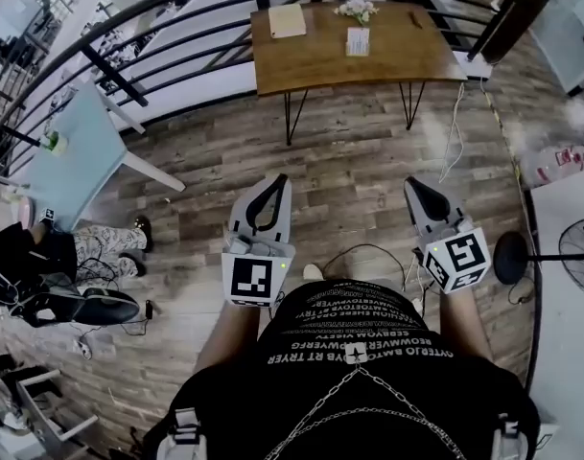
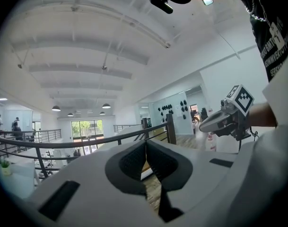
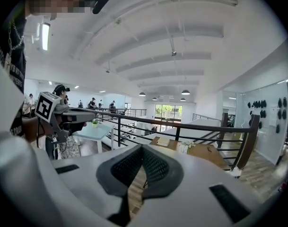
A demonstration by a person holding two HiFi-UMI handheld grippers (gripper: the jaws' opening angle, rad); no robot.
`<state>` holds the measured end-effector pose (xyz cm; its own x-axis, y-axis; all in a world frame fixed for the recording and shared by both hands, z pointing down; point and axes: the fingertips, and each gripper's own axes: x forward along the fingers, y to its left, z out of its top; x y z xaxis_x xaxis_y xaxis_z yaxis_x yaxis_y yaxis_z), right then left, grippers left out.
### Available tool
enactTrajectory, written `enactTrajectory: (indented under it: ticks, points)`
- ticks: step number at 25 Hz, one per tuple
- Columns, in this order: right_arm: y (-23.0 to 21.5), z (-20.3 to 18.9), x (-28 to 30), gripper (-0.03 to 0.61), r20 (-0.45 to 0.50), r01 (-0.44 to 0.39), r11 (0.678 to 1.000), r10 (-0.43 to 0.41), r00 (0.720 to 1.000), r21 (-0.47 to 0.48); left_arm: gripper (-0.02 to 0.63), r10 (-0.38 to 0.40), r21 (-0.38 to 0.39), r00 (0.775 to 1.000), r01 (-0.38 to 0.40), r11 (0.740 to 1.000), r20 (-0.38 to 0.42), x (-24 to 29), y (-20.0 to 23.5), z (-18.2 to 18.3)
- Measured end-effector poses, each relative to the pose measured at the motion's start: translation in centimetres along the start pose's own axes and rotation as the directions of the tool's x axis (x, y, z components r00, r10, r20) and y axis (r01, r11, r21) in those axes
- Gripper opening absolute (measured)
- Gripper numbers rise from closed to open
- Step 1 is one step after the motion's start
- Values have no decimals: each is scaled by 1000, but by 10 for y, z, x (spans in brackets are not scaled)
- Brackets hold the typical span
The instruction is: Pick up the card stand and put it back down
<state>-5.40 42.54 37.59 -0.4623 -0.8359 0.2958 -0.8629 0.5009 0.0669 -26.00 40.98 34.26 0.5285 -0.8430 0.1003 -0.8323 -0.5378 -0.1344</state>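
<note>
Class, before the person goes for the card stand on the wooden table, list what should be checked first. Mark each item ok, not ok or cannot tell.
1. Card stand in sight on the table: ok.
2. Card stand within reach: not ok; a stretch of floor lies between the table and both grippers.
3. Left gripper empty: ok, shut on nothing.
4. Right gripper empty: ok, shut on nothing.
5. Jaws open for a grasp: not ok, both are together.
6. Room between the card stand and the flowers behind it: cannot tell.
</note>
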Motion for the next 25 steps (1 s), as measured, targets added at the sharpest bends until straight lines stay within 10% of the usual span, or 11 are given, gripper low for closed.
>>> enactTrajectory:
  ticks: [25]
  points:
    - [-100, 11, 72, 14, 28, 33, 994, -36, 999, 104, 28, -51, 2, 998, 51, 999, -38, 118, 22, -1]
